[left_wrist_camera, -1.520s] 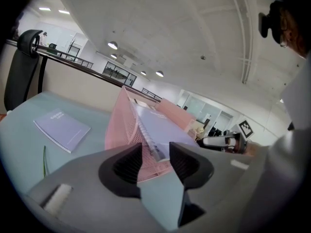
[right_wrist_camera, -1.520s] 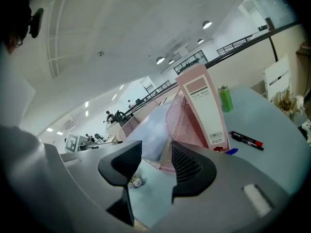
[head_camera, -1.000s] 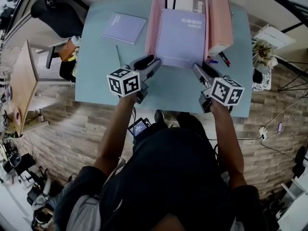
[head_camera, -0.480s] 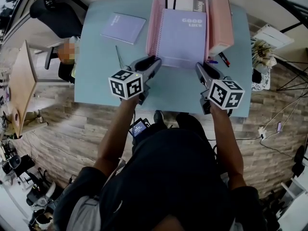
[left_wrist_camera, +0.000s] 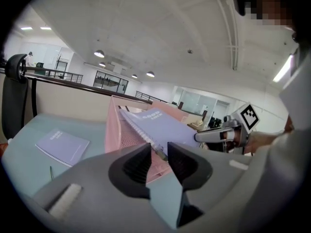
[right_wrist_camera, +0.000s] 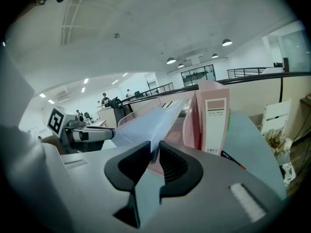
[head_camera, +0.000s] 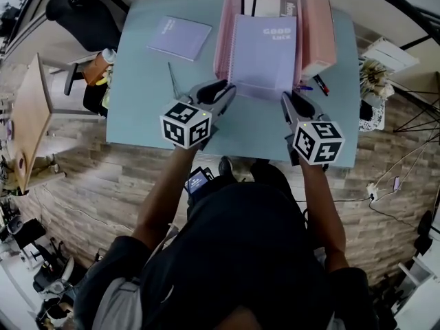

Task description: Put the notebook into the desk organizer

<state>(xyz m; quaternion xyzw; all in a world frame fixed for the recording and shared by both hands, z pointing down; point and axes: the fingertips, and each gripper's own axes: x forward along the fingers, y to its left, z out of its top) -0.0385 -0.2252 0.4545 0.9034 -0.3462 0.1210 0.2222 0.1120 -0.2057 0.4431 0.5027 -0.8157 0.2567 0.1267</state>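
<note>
Notebook (head_camera: 263,50) lies tilted in pink desk organizer (head_camera: 221,47), near edge sticking out twd table (head_camera: 151,95) front. Left gripper (head_camera: 225,91) jaws, just closing, nip its spiral corner at mid width. Right gripper (head_camera: 287,102) jaws, also just closing, clamp narrow on opp. corner.

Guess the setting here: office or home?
Probably an open-plan office: a light blue desk with a pink mesh desk organizer, a black office chair beside it, and round ceiling lights over glass-walled rooms behind.
</note>
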